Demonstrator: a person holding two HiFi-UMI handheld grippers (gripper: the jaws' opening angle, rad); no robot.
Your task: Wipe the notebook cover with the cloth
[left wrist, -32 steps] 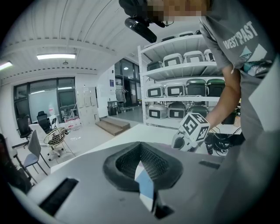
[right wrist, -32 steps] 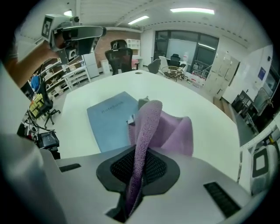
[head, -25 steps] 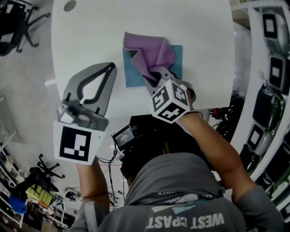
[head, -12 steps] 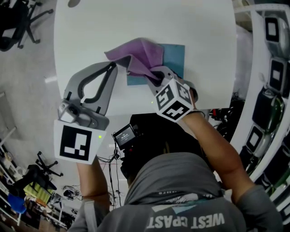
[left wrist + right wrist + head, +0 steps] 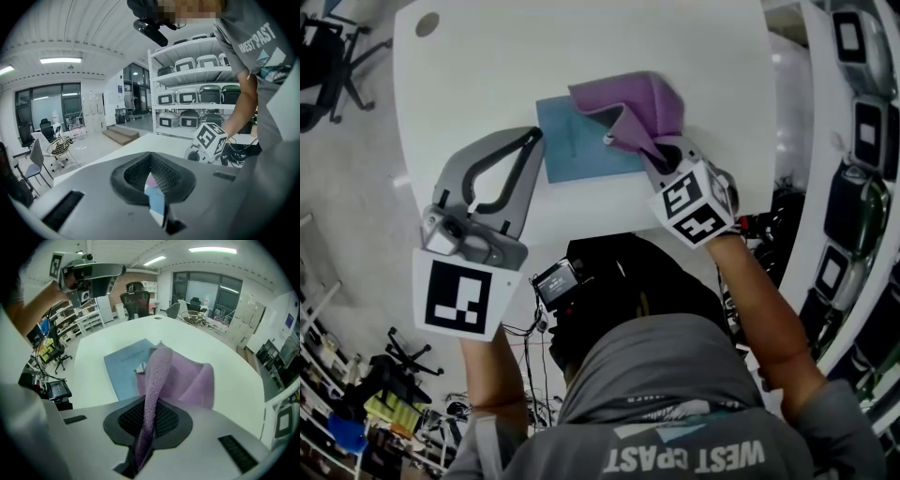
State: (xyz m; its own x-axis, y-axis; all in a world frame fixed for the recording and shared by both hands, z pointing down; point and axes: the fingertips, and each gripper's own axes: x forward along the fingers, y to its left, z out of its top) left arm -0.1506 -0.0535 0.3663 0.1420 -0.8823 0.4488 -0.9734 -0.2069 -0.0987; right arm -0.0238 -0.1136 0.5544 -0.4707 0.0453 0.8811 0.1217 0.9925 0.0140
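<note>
Thin blue notebook (image 5: 577,141) lies flat on the round white table (image 5: 581,47), the grey left gripper (image 5: 530,137) clenched and empty near its left edge, the right gripper (image 5: 661,155) pinching a bunched purple cloth (image 5: 642,108) over its right side; unpinned, the notebook may slide with the wiping.

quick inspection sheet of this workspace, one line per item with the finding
surface: white table, round port near its far left corner
job's things: blue notebook flat on the table; purple cloth draped over its right part
clutter: nothing seen
grippers: right gripper shut on the cloth; left gripper shut, empty, left of the notebook
cables: black cables below the near table edge
surroundings: shelves of cases at right; office chair at far left
</note>
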